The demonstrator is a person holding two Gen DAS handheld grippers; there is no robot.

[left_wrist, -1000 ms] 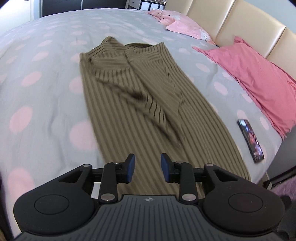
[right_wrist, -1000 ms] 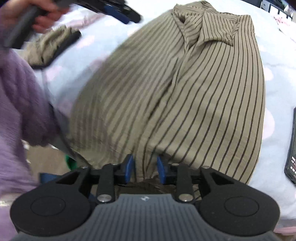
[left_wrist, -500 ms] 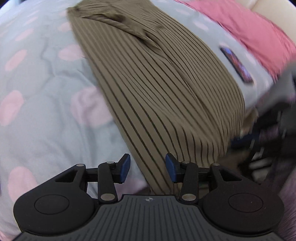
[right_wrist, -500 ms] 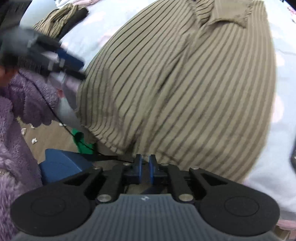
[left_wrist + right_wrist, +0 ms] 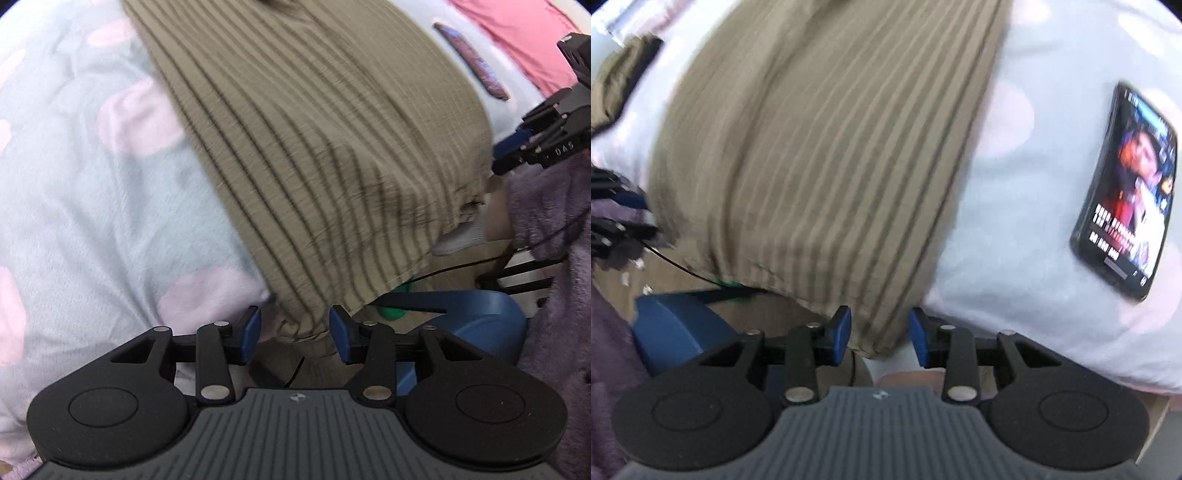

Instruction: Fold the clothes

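We hold 2 claws over the bed, and both point down at the striped shirt [image 5: 314, 147]. The shirt is brown-green with thin dark lines. It lies flat on the bedcover [image 5: 92, 184], which is pale blue with big pink spots, and its bottom edge hangs over the side of the bed. Our left gripper [image 5: 294, 334] is at one bottom corner of the shirt. Its jaws are spread apart, the corner of the hem sits in the gap between them, and the blue pads [image 5: 251, 332] do not press on the cloth. Our right gripper [image 5: 879, 334] is at the other bottom corner of the shirt. Its jaws have just been opening, and now they are spread with the hem edge between them, but the pads [image 5: 841, 332] do not pinch it. A phone [image 5: 1126, 192] with a bright picture on its screen lies on the bedcover just beside the shirt, on the side of the right gripper. A pink cloth [image 5: 517, 37] lies farther from the shirt than the phone does. Below the hanging hem of the shirt we see a blue thing [image 5: 472, 317] on the floor. A fuzzy purple sleeve [image 5: 554, 221] shows near that same edge of the shirt.
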